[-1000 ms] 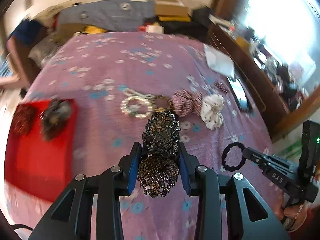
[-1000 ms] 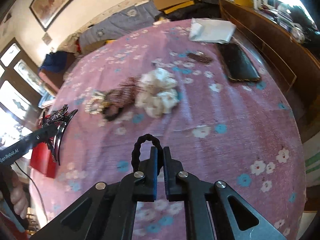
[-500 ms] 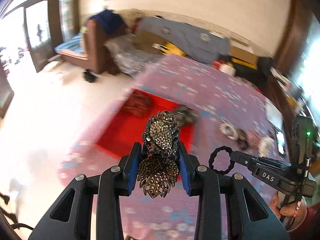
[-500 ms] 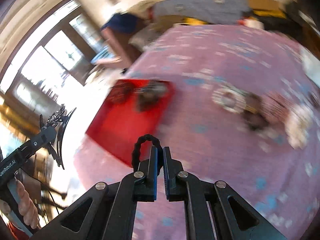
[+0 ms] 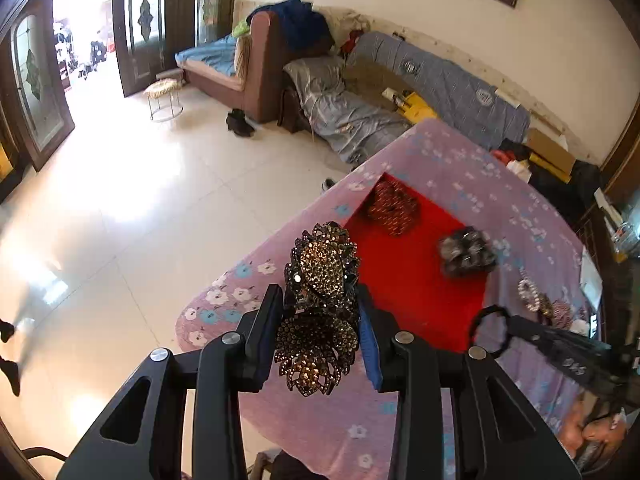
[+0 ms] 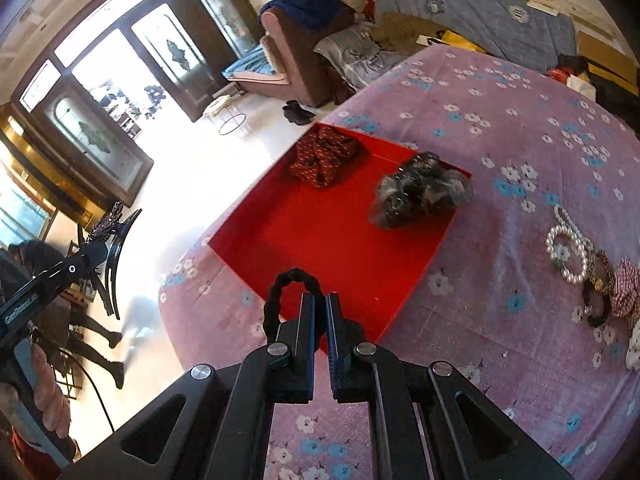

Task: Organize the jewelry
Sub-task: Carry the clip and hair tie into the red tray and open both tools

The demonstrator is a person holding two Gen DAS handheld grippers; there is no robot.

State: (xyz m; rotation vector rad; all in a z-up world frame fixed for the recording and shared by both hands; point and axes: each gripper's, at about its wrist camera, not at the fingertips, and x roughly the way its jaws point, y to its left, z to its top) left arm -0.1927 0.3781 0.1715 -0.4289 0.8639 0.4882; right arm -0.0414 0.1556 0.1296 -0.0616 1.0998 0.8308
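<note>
- Left gripper: jaws part open, blue pads pressed on both sides of a large bronze rhinestone-covered hair clip, held in the air over the near edge of the table.
- Right gripper: jaws almost together, pinching a black braided elastic hair tie whose loop stands up left of the fingers.
- Shallow red rectangular tray: lies at the edge of the round table in its purple flowered cloth; open floor beyond its left side.
- Tray contents: a dark red patterned scrunchie in the far corner, a grey-black fuzzy scrunchie at the right wall; the near half is bare.
- Right of the tray, on the cloth: a white pearl bracelet and more accessories.
</note>
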